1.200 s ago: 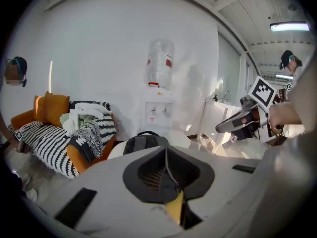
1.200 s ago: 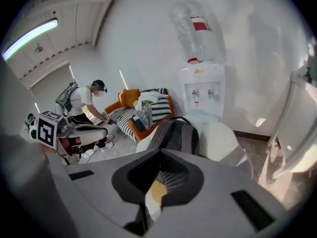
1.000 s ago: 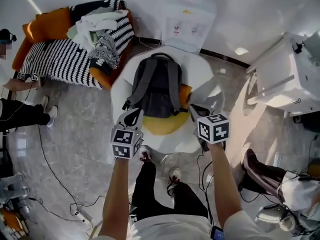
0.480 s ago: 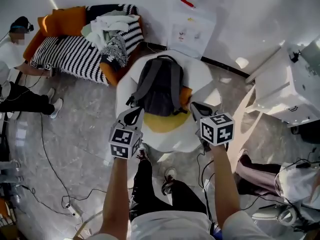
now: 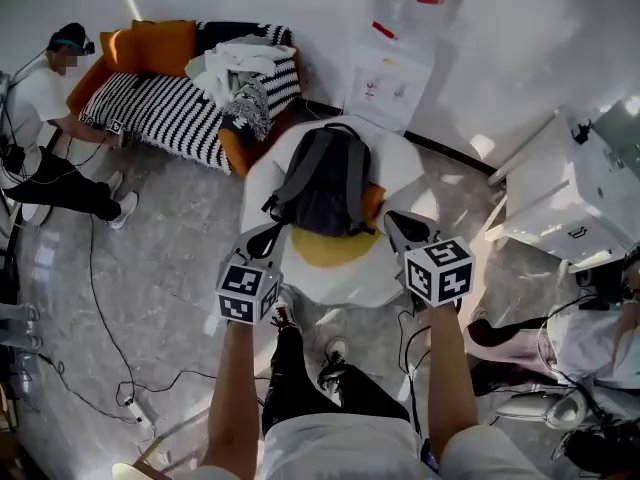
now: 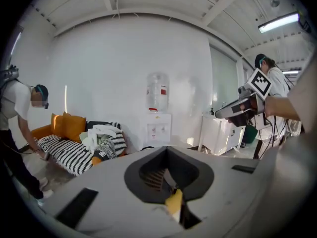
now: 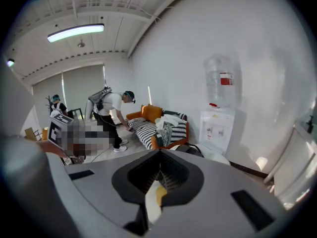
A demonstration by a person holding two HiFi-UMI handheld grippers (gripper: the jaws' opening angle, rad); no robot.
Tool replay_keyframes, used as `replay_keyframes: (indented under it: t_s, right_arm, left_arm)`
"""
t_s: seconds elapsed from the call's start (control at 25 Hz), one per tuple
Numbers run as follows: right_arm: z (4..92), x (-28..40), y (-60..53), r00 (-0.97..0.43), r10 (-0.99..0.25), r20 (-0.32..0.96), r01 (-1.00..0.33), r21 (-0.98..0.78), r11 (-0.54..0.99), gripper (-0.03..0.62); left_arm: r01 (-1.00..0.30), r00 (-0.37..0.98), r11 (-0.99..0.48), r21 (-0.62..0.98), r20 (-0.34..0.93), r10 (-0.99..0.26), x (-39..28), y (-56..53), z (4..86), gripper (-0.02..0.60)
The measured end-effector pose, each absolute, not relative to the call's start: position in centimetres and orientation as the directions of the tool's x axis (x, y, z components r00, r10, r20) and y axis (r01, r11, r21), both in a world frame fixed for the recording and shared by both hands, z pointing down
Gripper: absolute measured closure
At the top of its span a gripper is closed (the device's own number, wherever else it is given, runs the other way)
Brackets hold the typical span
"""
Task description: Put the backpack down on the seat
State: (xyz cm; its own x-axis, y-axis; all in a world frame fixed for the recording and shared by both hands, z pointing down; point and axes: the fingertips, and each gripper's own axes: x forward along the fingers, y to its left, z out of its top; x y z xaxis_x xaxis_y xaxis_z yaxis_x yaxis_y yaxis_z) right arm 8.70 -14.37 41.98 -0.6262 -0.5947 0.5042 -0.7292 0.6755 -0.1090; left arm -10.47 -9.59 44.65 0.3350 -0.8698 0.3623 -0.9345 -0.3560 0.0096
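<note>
Both tools are clenched on nothing. The left gripper [image 5: 264, 237] has its jaws pressed flat together, and its own view shows only the room past the closed tips. The right gripper [image 5: 399, 230] is the same, with the jaws together and nothing between them. The person holds them side by side in front of the body, one to each side of the seat's near edge, both angled slightly downward and neither touching anything.

Between and just beyond them the backpack [image 5: 322, 180] rests on the white round seat [image 5: 405, 154]. It stands upright against the backrest, with its grey shoulder straps facing the person and the top handle up near the rim. A yellow cushion [image 5: 331, 249] shows under its near edge, and a bit of orange [image 5: 372, 201] shows beside it on the right.

Behind the seat, against the wall, stands a water dispenser [image 5: 396, 69]. To the left is an orange sofa [image 5: 165, 50] with a black-and-white striped throw and a heap of laundry [image 5: 238, 63] on it, and another person [image 5: 45, 98] bends over its far end. A white cabinet [image 5: 573, 196] stands off to the right. Cables [image 5: 98, 313] trail across the grey floor.
</note>
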Motion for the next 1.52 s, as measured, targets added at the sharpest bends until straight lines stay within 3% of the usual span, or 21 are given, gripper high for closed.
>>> replay_keyframes:
  t_s: [0.72, 1.0, 1.52]
  right_arm:
    - [32.3, 9.7, -8.4, -0.682, -0.617, 0.393, -0.705, -0.133, 0.696, 0.591]
    - [27.8, 9.6, -6.7, -0.743, -0.607, 0.280, -0.663, -0.185, 0.726, 0.591]
    - [21.7, 8.6, -4.9, -0.765, -0.602, 0.228, -0.623, -0.029, 0.782, 0.591]
  left_arm:
    - [-0.956, 0.288, -0.292, 0.012, 0.203, -0.936, -11.8, -2.4, 32.3, 0.572]
    - [-0.962, 0.272, -0.275, -0.002, 0.136, -0.953, -11.9, -0.7, 28.1, 0.572]
    - [-0.951, 0.283, -0.285, -0.117, 0.032, -0.958, -9.4, 0.5, 20.1, 0.572]
